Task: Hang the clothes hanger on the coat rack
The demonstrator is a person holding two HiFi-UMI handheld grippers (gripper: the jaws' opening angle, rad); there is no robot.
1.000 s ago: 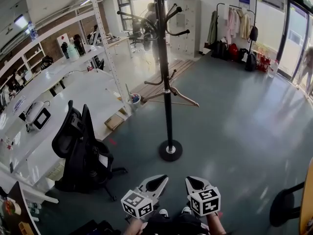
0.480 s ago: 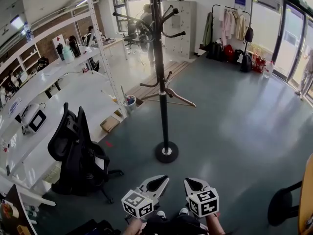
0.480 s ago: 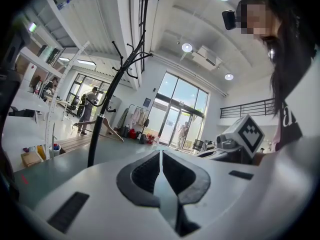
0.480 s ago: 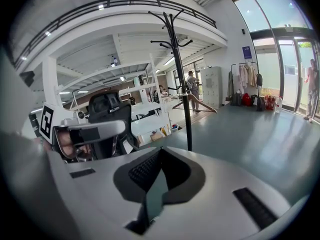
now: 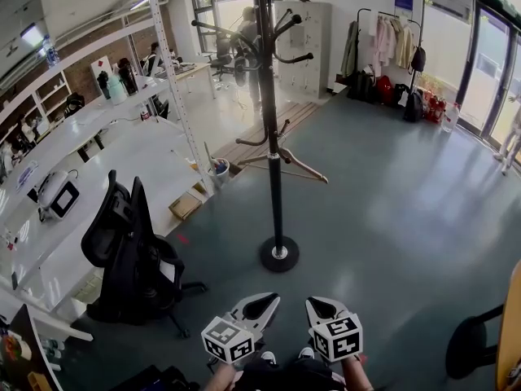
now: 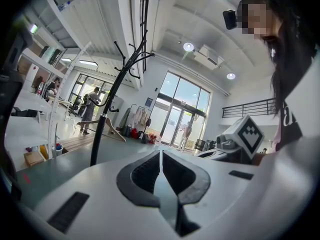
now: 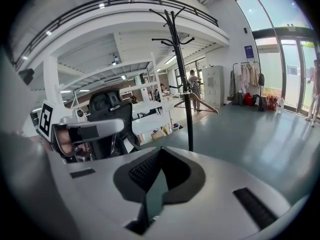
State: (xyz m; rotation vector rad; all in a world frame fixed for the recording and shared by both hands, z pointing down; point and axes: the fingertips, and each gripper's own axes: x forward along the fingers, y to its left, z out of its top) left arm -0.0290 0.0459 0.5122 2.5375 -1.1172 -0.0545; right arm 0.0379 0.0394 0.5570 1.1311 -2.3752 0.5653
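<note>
My head view swung slightly. Coat rack [image 5: 275, 194] slid left in frame, then crept back toward right; base sits touch lower than second ago. Hanger [image 5: 303, 166] shifted with it. Person [image 5: 513, 145] at right edge moved lower in frame.

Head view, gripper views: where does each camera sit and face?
Head view: on the head, looking down at floor and coat rack; left gripper and right gripper at bottom.
Left gripper view: on that gripper, facing the rack; its shut jaws, the person's torso.
Right gripper view: on that gripper, facing rack and office chair; its shut jaws.
All share the rack with its hanger.
</note>
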